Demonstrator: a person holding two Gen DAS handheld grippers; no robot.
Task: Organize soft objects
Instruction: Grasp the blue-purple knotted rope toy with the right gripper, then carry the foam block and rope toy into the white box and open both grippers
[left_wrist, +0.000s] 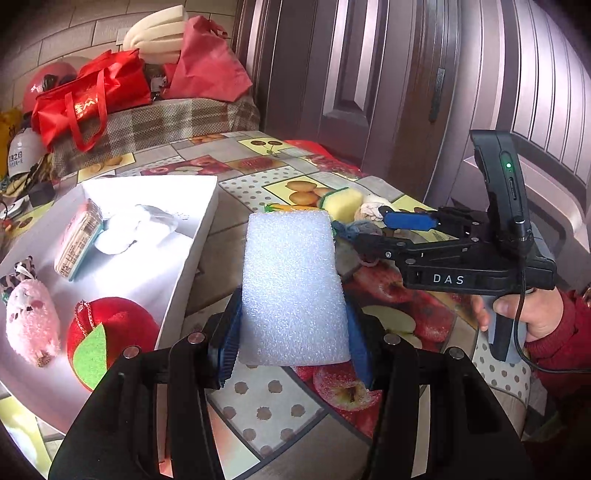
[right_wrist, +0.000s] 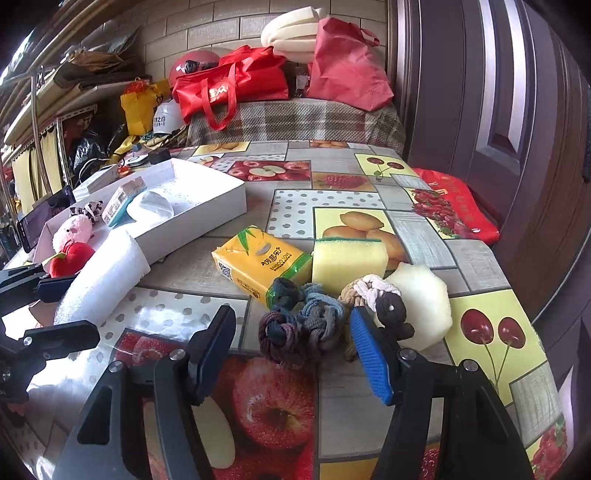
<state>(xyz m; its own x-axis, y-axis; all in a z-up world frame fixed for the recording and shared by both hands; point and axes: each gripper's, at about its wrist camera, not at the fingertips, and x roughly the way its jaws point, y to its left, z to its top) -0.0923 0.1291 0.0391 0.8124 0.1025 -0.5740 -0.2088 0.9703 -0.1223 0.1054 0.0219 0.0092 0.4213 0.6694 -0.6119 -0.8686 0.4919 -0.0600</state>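
Observation:
My left gripper (left_wrist: 293, 341) is shut on a white foam block (left_wrist: 293, 288) and holds it above the table, just right of the white box (left_wrist: 199, 236). The block also shows in the right wrist view (right_wrist: 99, 280). The box holds a pink plush (left_wrist: 31, 325), a red plush apple (left_wrist: 110, 332), a tissue pack (left_wrist: 79, 240) and white pads (left_wrist: 136, 229). My right gripper (right_wrist: 291, 350) is open, its fingers either side of a dark knotted rope toy (right_wrist: 299, 325). A yellow tissue pack (right_wrist: 260, 264), a yellow sponge (right_wrist: 347, 264), a beige rope knot (right_wrist: 369, 291) and a pale foam piece (right_wrist: 424, 302) lie just beyond.
The table wears a fruit-print cloth (right_wrist: 332, 199). Red bags (right_wrist: 236, 88) and foam rolls (right_wrist: 291, 33) sit on a plaid-covered seat behind. A red cushion (right_wrist: 454, 206) lies at the table's right edge by a dark door. A phone (right_wrist: 40, 221) stands left.

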